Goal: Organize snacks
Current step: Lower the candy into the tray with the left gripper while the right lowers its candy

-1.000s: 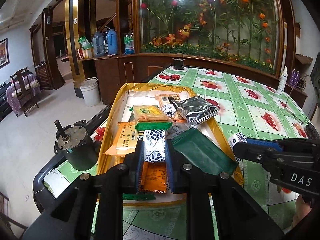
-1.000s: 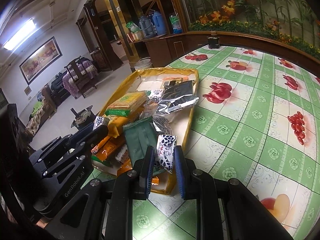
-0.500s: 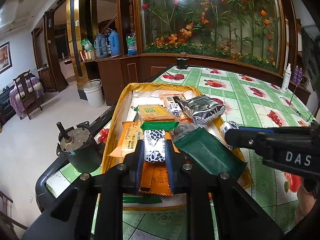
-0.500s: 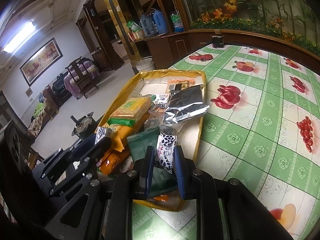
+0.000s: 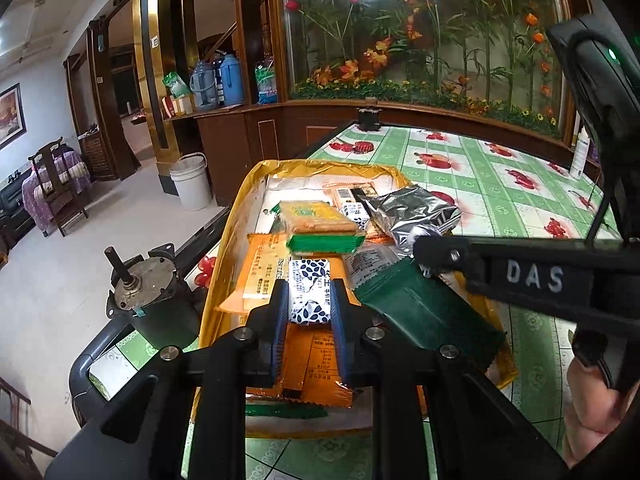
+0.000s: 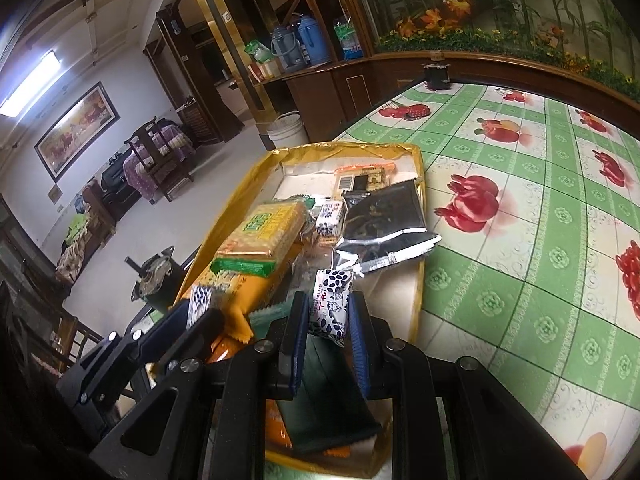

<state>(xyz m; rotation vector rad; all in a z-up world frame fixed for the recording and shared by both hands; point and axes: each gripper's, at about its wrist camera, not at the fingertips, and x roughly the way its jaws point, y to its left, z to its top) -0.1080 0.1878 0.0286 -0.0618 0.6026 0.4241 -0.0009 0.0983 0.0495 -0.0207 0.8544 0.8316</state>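
Left gripper: the left gripper (image 5: 310,304) is closed on a small white packet with dark blue leaf marks (image 5: 310,294). The packet is held up over the near half of the tray.

Right gripper: the right gripper (image 6: 329,316) is closed on a second small white packet with the same marks (image 6: 331,306). It is held up over the near right part of the tray, above a dark green pouch (image 6: 328,404).

Tray: a gold tray (image 5: 236,216) is set on the left part of the green checked table (image 6: 520,240), near its left edge. The snacks are piled in it.

Snacks in the tray: a yellow cracker pack with a green end (image 6: 264,240) is on top of the pile in the middle. A silver bag (image 6: 384,224) is by the right rim. Orange packs (image 5: 264,272) are under the others. One more small leaf packet (image 6: 331,218) is lying near the middle, just beside the silver bag.

Step in hand: two matching small packets seem to be picked out and carried, one in each gripper.

Next move: a spot for the small packets is needed, likely side by side. The packets should be lowered gently and only then let go, so the pile is not knocked.

Not known: where the small packets are meant to go cannot be told.
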